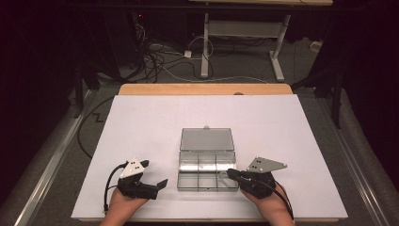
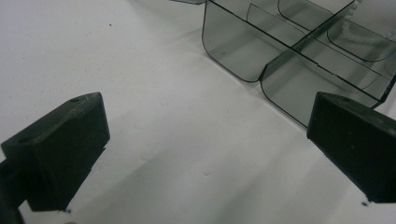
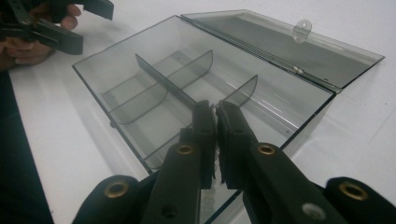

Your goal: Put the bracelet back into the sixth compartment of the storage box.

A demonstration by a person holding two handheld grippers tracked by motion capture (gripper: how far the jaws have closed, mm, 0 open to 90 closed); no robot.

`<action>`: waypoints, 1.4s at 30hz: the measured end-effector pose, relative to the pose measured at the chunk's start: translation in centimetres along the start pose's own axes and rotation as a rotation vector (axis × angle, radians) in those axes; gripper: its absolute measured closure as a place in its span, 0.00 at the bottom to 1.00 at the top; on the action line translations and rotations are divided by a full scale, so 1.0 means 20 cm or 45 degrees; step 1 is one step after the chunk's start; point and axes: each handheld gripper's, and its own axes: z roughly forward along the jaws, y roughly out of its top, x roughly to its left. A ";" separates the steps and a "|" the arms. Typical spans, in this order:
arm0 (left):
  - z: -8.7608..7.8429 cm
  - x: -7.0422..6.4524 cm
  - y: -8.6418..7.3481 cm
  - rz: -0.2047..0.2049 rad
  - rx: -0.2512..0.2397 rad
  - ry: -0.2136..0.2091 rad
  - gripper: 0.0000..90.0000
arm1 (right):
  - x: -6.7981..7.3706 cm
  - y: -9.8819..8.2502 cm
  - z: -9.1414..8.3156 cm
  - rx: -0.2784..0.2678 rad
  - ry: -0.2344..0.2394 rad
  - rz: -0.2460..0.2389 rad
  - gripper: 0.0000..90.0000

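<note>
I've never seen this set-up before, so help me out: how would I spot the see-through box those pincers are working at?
Start from the big white sheet covering the table; near its front edge, between the left gripper and the right gripper, lies the clear smoky plastic box. Its lid is flipped open flat behind it, and thin dividers split the inside into small compartments.

The clear smoky plastic box [image 1: 207, 170] lies flat on the white counter [image 1: 141, 122], near the front edge and about midway between left and right. It stands open: its lid [image 1: 207, 140] is folded back flat on the far side, a small tab at its far rim. Thin dividers [image 3: 163, 84] split the tray into compartments, all bare.
</note>
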 end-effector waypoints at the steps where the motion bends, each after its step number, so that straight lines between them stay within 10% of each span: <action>1: 0.00 0.00 0.00 0.000 0.000 0.000 0.00 | 0.00 0.00 0.00 0.004 -0.007 0.000 0.97; 21: 0.00 0.00 0.00 0.001 0.000 -0.003 0.00 | 0.00 -0.02 0.05 0.068 -0.057 -0.055 0.89; 42: 0.00 0.00 0.00 0.000 -0.002 -0.003 0.00 | -0.16 -0.07 -0.12 -0.068 -0.129 0.109 0.68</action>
